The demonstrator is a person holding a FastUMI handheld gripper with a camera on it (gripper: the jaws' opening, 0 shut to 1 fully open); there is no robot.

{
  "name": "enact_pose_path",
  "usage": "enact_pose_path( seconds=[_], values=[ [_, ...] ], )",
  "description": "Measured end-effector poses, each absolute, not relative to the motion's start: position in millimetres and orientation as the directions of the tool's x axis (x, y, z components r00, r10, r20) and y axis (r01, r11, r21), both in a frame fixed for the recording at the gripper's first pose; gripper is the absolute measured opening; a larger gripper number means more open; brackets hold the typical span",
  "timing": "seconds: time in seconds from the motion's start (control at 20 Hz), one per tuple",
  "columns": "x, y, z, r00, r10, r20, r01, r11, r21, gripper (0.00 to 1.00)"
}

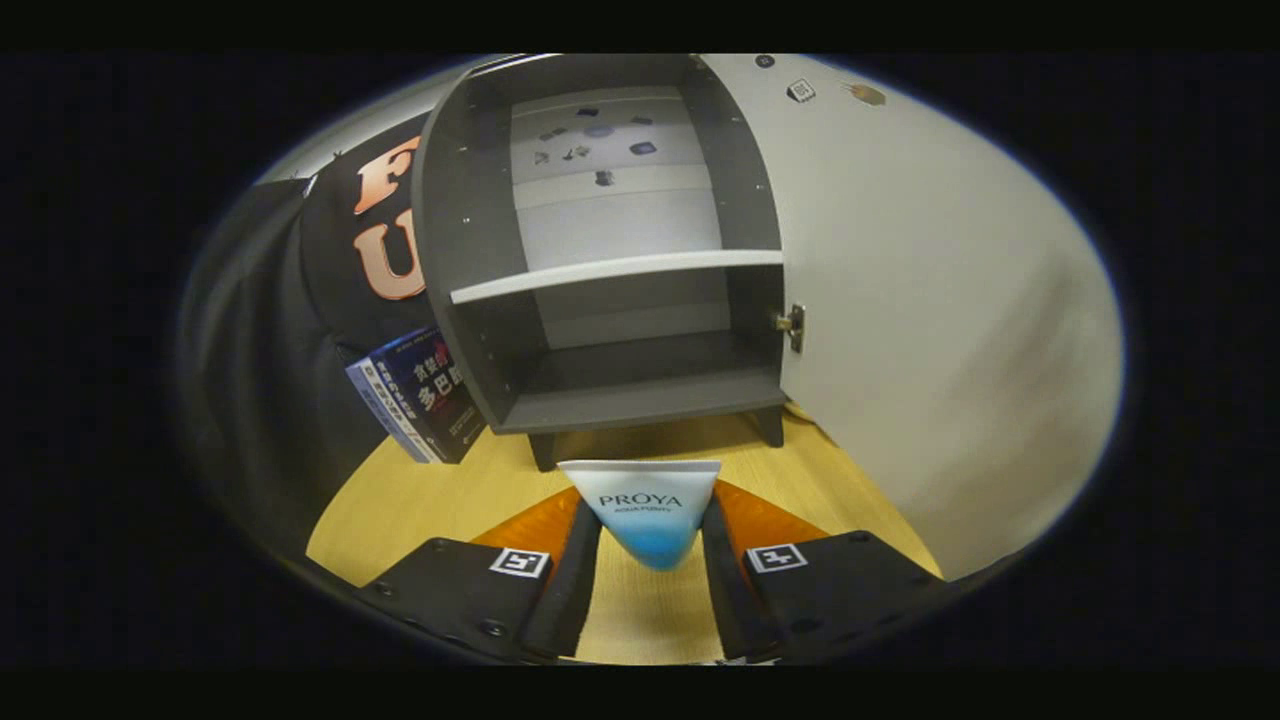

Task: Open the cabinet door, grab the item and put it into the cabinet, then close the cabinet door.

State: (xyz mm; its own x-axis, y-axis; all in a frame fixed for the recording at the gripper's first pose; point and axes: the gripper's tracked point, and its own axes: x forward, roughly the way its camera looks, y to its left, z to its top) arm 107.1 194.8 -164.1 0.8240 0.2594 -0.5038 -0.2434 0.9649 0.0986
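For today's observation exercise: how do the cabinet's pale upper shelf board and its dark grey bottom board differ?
The pale upper shelf board is light-edged and thin; the dark grey bottom board is darker and looks thicker. The upper one sits mid-height; the bottom one is just above the cabinet's short legs. Both look bare. The gripper holds a white-and-blue tube before them.

- The place was a staged recording booth, draped in black cloth [260, 330].
- A small dark-grey cabinet with a white door [620, 330] stood on a pale wooden tabletop [440, 500].
- Blue paperback books [420, 395] leaned beside it.
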Motion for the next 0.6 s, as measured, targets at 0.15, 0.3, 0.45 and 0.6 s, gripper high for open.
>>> enact_pose_path(
  seconds=[0.15, 0.3, 0.45, 0.6],
  values=[
    [118, 198, -148, 0.843, 0.26, -0.471, -0.251, 0.964, 0.083, 0.58],
    [128, 200, -134, 0.86, 0.267, -0.436, -0.27, 0.961, 0.057, 0.58],
    [139, 204, -120, 0.874, 0.277, -0.399, -0.282, 0.958, 0.049, 0.58],
    [145, 213, -107, 0.88, 0.295, -0.373, -0.285, 0.955, 0.081, 0.58]
  ],
)
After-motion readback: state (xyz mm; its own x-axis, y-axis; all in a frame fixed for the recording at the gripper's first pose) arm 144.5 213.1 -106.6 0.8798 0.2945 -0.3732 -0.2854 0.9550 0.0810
